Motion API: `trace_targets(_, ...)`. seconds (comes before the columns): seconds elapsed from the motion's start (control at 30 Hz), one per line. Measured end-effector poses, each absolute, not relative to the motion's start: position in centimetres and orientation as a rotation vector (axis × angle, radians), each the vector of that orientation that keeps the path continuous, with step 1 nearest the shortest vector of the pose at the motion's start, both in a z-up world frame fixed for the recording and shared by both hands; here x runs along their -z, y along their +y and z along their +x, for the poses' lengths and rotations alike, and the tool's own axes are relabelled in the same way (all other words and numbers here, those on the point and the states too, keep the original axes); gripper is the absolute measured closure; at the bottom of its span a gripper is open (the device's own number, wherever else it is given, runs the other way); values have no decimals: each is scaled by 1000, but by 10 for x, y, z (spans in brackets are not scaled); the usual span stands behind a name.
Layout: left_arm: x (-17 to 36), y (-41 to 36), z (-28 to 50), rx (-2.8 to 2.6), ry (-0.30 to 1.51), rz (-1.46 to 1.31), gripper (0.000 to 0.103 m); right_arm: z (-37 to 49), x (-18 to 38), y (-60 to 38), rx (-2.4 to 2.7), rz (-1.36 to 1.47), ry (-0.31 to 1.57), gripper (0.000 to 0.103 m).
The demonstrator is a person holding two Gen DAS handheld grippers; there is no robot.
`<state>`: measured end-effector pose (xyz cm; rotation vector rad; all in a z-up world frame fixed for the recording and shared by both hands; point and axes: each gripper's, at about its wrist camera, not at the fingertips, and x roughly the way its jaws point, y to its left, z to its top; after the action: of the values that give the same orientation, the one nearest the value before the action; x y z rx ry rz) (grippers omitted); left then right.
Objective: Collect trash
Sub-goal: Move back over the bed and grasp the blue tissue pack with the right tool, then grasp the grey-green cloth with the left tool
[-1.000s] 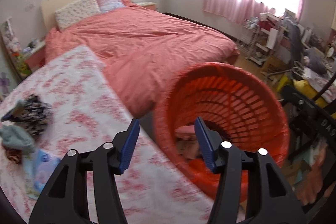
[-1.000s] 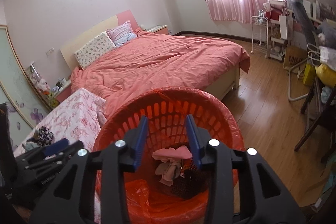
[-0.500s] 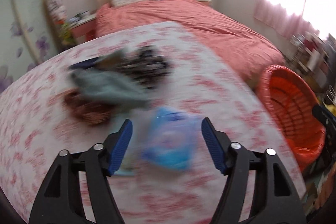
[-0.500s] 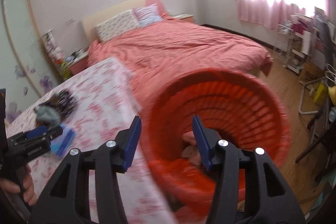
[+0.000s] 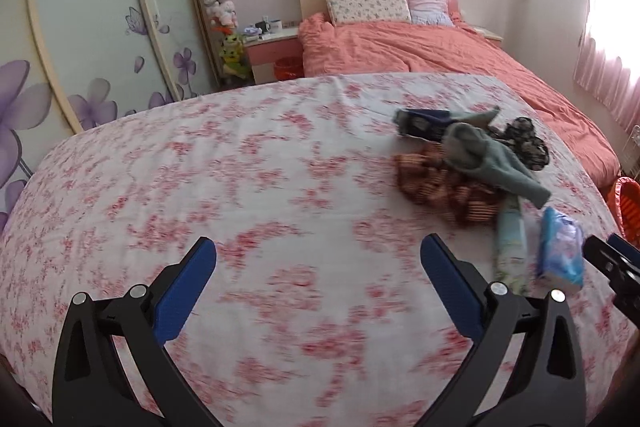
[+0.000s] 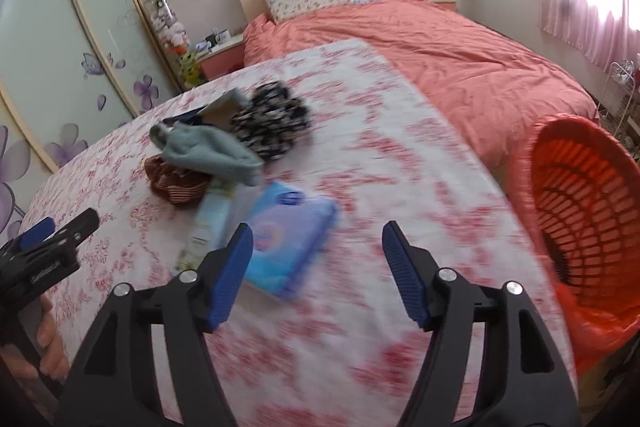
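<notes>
Both hand-held grippers sit over the floral-clothed worktop [image 5: 240, 187], pointing downward. Left hand-held gripper [image 5: 318, 283]: jaws opening, spread wide, nothing between them. Right hand-held gripper [image 6: 318, 267]: jaws opening, empty, aimed just beside the blue tissue pack [image 6: 288, 239], probably the next pick. Trash lies heaped on the worktop: grey-green cloth [image 6: 208, 151], black patterned fabric [image 6: 272, 123], striped brown piece [image 6: 176, 183], pale slim carton [image 6: 210, 227]. Orange basket [image 6: 584, 211] stands off the worktop's right edge, within easy reach for drops.

Both wrist views over floral tabletop [image 5: 280, 163]
</notes>
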<state>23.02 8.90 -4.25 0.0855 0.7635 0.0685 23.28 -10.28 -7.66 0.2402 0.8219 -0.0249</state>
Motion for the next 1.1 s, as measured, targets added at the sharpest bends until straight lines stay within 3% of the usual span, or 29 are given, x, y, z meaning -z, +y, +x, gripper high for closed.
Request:
trace_targets(0.27,44,107,228,-93,651,116,2,253,90,-80,93,220,872,35)
trace_targets(0.53,53,122,243,-18,817,20,2,242,93,-95,189,150,882,46)
trace_targets(0.73,46,107,228,39,681,82,2,240,95,-115,183,216,885,44)
trace_targets(0.87,40,91,232,52,686,111,2,245,98,-104,185,170,885,42)
trace_targets(0.93,38,84,239,99,710,65,2,243,97,-103,189,145,884,50)
trace_targets(1.1,37,54,249,201,720,31,2,232,93,-122,186,183,878,52)
